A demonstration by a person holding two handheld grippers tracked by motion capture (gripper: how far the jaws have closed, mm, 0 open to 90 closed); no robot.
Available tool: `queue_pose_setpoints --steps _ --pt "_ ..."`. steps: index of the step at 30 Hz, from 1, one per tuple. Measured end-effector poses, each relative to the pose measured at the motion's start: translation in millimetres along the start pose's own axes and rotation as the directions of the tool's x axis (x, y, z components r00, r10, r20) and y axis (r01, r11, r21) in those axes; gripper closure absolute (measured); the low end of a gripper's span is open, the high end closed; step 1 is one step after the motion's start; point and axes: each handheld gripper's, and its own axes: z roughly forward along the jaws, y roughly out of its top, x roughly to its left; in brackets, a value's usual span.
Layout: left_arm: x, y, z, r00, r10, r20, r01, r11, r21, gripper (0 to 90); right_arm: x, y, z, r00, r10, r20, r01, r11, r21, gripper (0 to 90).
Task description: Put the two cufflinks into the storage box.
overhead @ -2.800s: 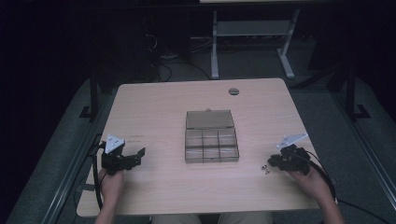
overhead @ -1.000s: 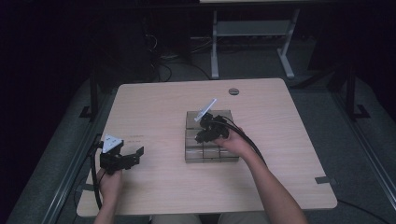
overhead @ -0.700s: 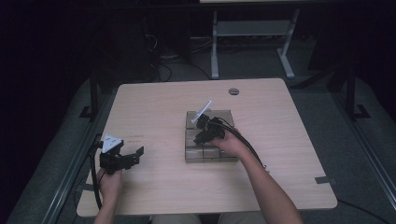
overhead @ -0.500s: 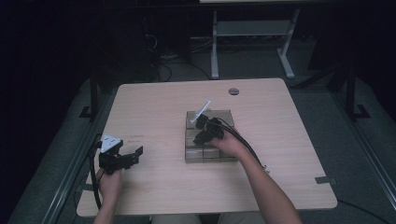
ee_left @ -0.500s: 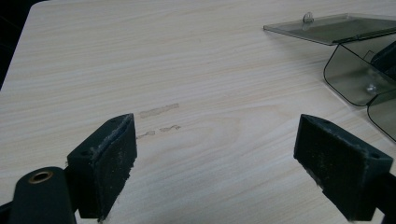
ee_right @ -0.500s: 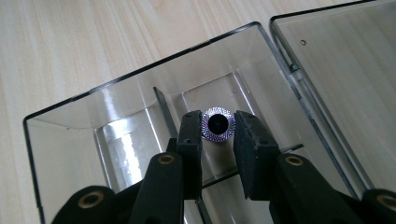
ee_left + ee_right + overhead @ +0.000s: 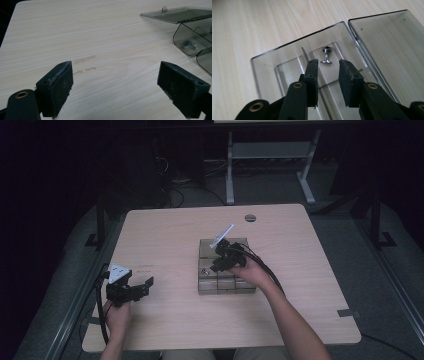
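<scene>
I judge I'm mid-placement: my right hand-held gripper (image 7: 327, 72), jaws slightly apart and empty, hovers over the clear compartment box (image 7: 287, 53) mid-desk, a small screw (image 7: 327, 55) lying at 12 o'clock of its tips, so next comes withdrawing, while my left hand-held gripper (image 7: 115, 87) idles wide apart at 8 o'clock.

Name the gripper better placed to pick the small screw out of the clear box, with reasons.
Right. The right gripper hangs over the open box, jaws apart just short of the screw; the left gripper rests near the table's left edge.
</scene>
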Motion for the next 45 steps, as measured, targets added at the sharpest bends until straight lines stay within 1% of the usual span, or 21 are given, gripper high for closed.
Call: queue_pose_setpoints --steps 5,8,9,11,13,14,15,19,20,22,24,28,32,39,42,45 --pt "-2.0 0.4 0.1 0.9999 0.012 -0.003 -0.012 0.9999 0.003 12.9 3.2 -10.6 -22.9 1.0000 0.003 0.009 -0.003 1.000 -0.025 66.2" --pt "-2.6 0.5 0.2 0.9998 0.019 -0.006 -0.019 0.9998 0.007 12.9 4.4 -19.2 -34.4 0.9997 -0.005 0.022 0.006 1.000 -0.027 65.2" --pt "-2.7 0.4 0.3 0.9998 0.019 -0.006 -0.019 0.9998 0.006 12.9 5.4 -22.8 -39.1 0.9997 0.004 0.024 -0.003 1.000 -0.029 64.9" --pt "-2.6 0.4 0.2 0.9998 0.021 -0.006 -0.021 0.9998 0.008 12.9 5.6 -30.8 -47.4 0.9997 0.005 0.025 -0.004 0.999 -0.040 62.5" --pt "-2.4 0.2 0.0 0.9997 0.020 -0.010 -0.020 0.9997 0.010 12.9 6.2 -38.8 -55.3 0.9994 0.015 0.031 -0.014 0.999 -0.044 62.5" --pt "-2.2 0.3 -0.1 0.9997 0.019 -0.011 -0.019 0.9998 0.009 12.9 5.8 -43.1 -58.7 0.9993 0.010 0.036 -0.009 0.999 -0.049 62.5" --pt "-1.9 0.2 0.0 0.9998 0.019 -0.011 -0.019 0.9998 0.007 12.9 7.3 -47.9 -63.6 0.9988 0.035 0.034 -0.033 0.998 -0.048 62.5" --pt "-1.9 0.3 -0.4 0.9998 0.018 -0.013 -0.018 0.9998 0.007 12.9 8.5 -62.2 -75.4 0.9976 0.050 0.048 -0.047 0.998 -0.051 61.9" --pt "-2.1 0.3 -0.5 0.9997 0.019 -0.014 -0.019 0.9998 0.007 12.9 8.4 -65.9 -78.3 0.9976 0.045 0.053 -0.042 0.998 -0.053 61.8" --pt "-2.5 0.2 -0.6 0.9997 0.020 -0.015 -0.020 0.9998 0.008 12.9 10.2 -73.1 -83.8 0.9966 0.060 0.057 -0.057 0.997 -0.053 61.2" --pt "-2.8 0.1 -0.4 0.9997 0.019 -0.014 -0.019 0.9998 0.006 12.9 11.0 -82.1 -88.7 0.9956 0.062 0.070 -0.059 0.997 -0.049 60.6" --pt "-2.4 0.1 -0.2 0.9997 0.020 -0.016 -0.020 0.9998 0.007 12.9 13.4 -97.7 -95.3 0.9936 0.073 0.086 -0.069 0.997 -0.043 60.6" --pt "-2.5 0.1 -0.4 0.9996 0.021 -0.017 -0.021 0.9998 0.006 12.9 15.1 -114.7 -101.4 0.9898 0.108 0.093 -0.104 0.993 -0.047 60.3" --pt "-3.7 0.3 -0.3 0.9996 0.022 -0.014 -0.022 0.9997 0.008 12.9 19.0 -144.4 -104.3 0.9841 0.147 0.100 -0.143 0.989 -0.049 59.2" --pt "-3.8 0.1 0.0 0.9996 0.025 -0.014 -0.025 0.9997 0.004 12.9 19.8 -154.2 -104.5 0.9822 0.160 0.098 -0.155 0.986 -0.052 59.2" --pt "-3.6 -0.1 0.1 0.9996 0.025 -0.013 -0.025 0.9997 0.006 12.9 20.4 -163.7 -104.4 0.9791 0.175 0.105 -0.171 0.984 -0.043 59.3"
